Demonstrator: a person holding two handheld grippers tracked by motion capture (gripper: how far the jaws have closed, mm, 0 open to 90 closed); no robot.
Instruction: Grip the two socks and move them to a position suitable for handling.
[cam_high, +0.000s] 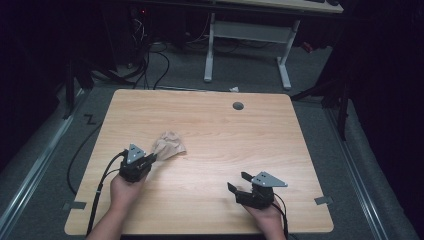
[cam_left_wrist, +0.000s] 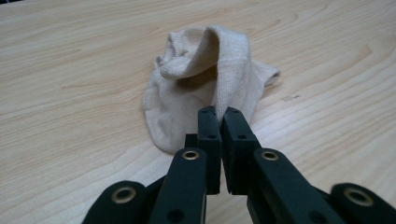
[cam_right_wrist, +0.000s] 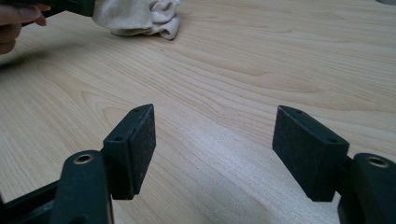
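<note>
Gripping an edge of the beige sock (cam_left_wrist: 210, 88) in the shut left gripper (cam_left_wrist: 219, 116), we judge the lift-and-straighten step in hand, the next move calling for the right gripper (cam_right_wrist: 212, 144), jaws wide and empty, well apart from the sock toward the person, to take the sock's opposite end.

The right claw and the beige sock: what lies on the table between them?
Nothing: the high view shows bare wood between the right claw and the sock, which the left claw pinches.
</note>
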